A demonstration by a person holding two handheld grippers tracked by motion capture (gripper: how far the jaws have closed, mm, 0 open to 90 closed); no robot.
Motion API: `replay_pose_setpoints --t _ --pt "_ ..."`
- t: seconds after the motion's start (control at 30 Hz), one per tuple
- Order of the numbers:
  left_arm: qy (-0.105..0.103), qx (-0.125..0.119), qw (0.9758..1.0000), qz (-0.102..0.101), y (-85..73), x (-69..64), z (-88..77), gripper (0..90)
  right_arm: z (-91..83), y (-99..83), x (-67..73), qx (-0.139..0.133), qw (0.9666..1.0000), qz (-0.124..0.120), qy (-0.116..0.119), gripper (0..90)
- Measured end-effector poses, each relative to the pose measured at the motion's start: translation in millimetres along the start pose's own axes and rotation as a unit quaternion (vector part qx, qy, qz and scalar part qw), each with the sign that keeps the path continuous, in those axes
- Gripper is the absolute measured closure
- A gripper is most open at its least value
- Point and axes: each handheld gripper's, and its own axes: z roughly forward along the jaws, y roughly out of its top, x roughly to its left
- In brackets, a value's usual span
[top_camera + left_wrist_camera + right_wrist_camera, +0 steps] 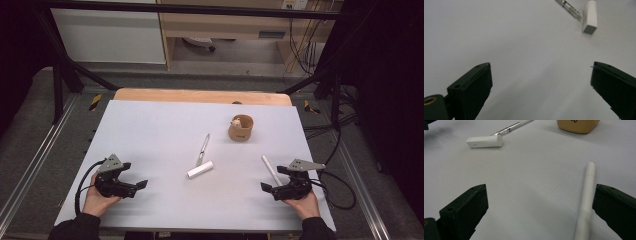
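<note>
A slim silver pen (pixel 203 149) lies mid-table, and a short white cap (pixel 200 169) lies just below its near end. A long white pen (pixel 271 169) rests at the right. My left gripper (pixel 134 175) sits open near the front left with nothing between its jaws. In the left gripper view (pixel 541 82) the cap (pixel 590 17) and the silver pen's tip (pixel 571 7) lie far ahead. My right gripper (pixel 273 178) is open at the front right. In its view (pixel 540 205) the white pen (pixel 586 197) lies on the table just inside the right-hand jaw, not pinched.
A tan cup (pixel 241 128) with a small pale object inside stands at the back right of the white table top (pixel 150 130); its base shows in the right gripper view (pixel 577 125). Cables trail off both grippers. Metal rails run along both sides of the table.
</note>
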Motion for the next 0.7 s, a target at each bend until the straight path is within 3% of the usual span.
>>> replay_pose_setpoints --t 0.7 --pt "0.002 0.003 1.0 0.004 -0.5 -0.2 -0.1 4.2 0.5 9.2 5.7 -0.005 0.9999 -0.01 -0.004 1.1"
